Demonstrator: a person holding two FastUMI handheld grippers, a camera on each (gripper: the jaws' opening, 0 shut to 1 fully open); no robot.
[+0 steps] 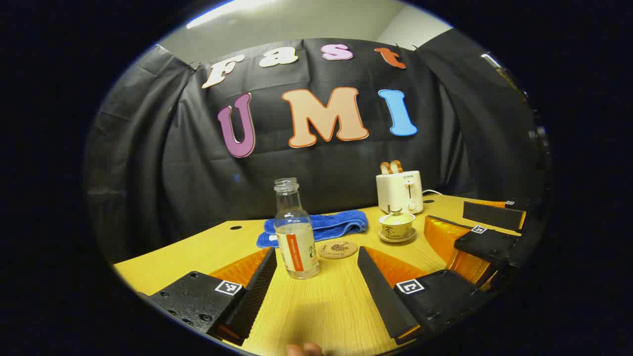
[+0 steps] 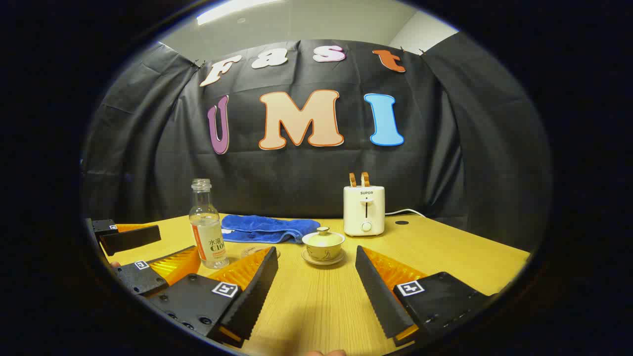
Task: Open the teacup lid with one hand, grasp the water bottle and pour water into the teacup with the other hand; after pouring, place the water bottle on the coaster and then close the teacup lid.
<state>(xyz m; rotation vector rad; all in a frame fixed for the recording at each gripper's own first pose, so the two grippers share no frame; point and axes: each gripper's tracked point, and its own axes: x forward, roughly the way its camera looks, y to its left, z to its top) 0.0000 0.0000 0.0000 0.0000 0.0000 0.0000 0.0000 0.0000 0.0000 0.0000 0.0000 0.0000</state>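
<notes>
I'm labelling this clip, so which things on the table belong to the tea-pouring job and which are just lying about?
For the job:
lidded ceramic teacup on saucer
clear uncapped water bottle
round cork coaster

Lying about:
white toaster holding toast
folded blue towel
</notes>
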